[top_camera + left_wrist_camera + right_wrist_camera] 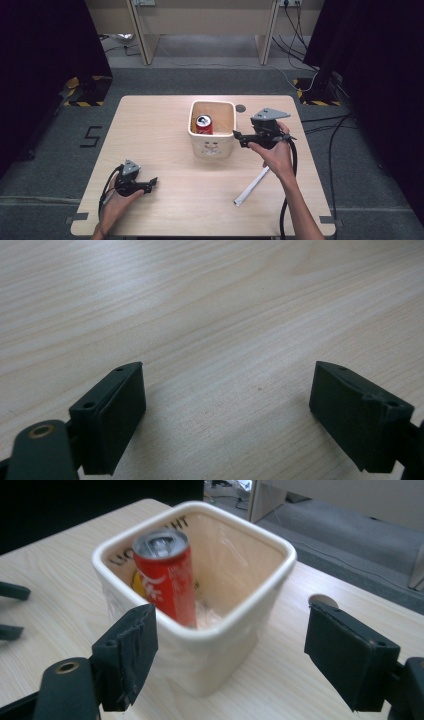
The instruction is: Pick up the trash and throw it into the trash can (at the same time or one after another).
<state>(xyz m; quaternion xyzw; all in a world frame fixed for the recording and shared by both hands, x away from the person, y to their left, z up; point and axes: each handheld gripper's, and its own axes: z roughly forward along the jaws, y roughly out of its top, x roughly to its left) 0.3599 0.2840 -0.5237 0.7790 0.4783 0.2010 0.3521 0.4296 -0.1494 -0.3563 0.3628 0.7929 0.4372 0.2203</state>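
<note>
A red drink can [203, 124] stands inside a cream square tub [212, 146] in the middle of the wooden table [160, 125]. In the right gripper view the can [167, 580] leans slightly in the tub [260, 590]. My right gripper [237, 136] hovers just right of the tub's rim, open, nothing between its jaws [227, 660]. My left gripper [152, 182] rests low at the table's front left, open over bare wood [227, 415].
A white stick-like tube [251, 187] lies on the table front right, below my right hand. A small round hole [240, 107] sits behind the tub. Dark curtains flank the table; cables run on the floor at right.
</note>
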